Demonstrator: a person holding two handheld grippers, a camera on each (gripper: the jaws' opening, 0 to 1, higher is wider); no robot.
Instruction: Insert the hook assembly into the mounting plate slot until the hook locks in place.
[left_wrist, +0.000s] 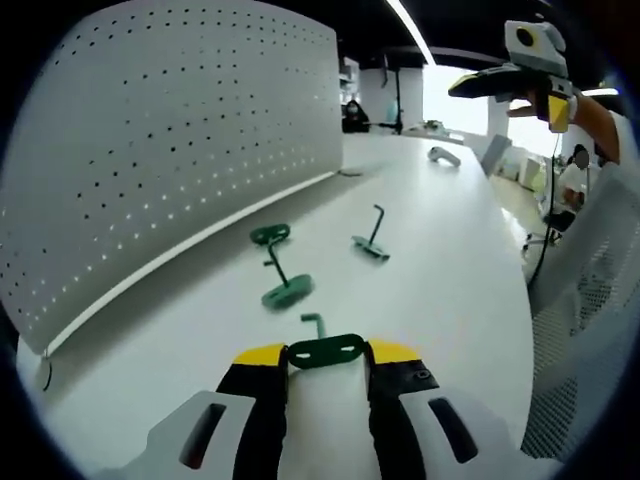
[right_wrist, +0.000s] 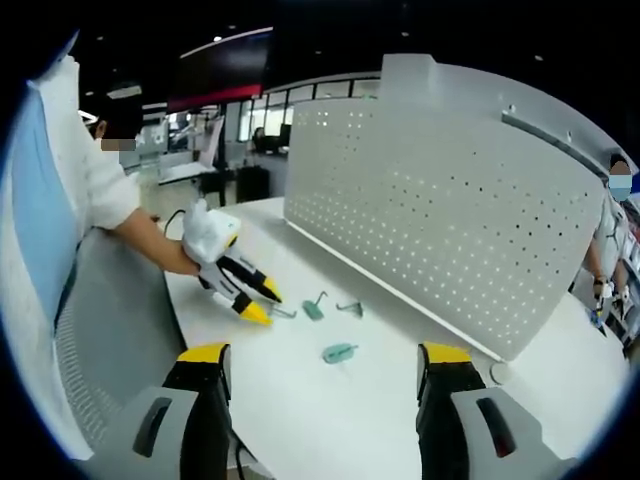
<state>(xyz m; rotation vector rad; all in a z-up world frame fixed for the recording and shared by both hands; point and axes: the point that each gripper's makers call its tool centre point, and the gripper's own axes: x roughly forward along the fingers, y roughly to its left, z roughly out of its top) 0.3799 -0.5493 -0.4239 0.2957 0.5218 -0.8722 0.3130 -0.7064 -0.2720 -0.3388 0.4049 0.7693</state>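
Perforated mounting plate (left_wrist: 170, 130) stood at the table's left. Left gripper (left_wrist: 327, 356) had a green hook assembly (left_wrist: 326, 350) pinched flat between its jaws; I'd tip it upright before aiming for a slot. Right gripper (right_wrist: 322, 362) hung wide open, empty.

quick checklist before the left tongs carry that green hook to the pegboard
1. Left tongs closed on a green hook plate: ok; it sits between the yellow tips.
2. Grip secure enough to lift: cannot tell; only the plate's ends meet the tips.
3. Pegboard standing upright beside the table: ok.
4. Other hooks in sight: ok; three lie on the table, nearest hook, middle hook and far hook.
5. Right tongs out of the way: ok; open, held above the table and empty.
6. Target slot chosen: cannot tell.
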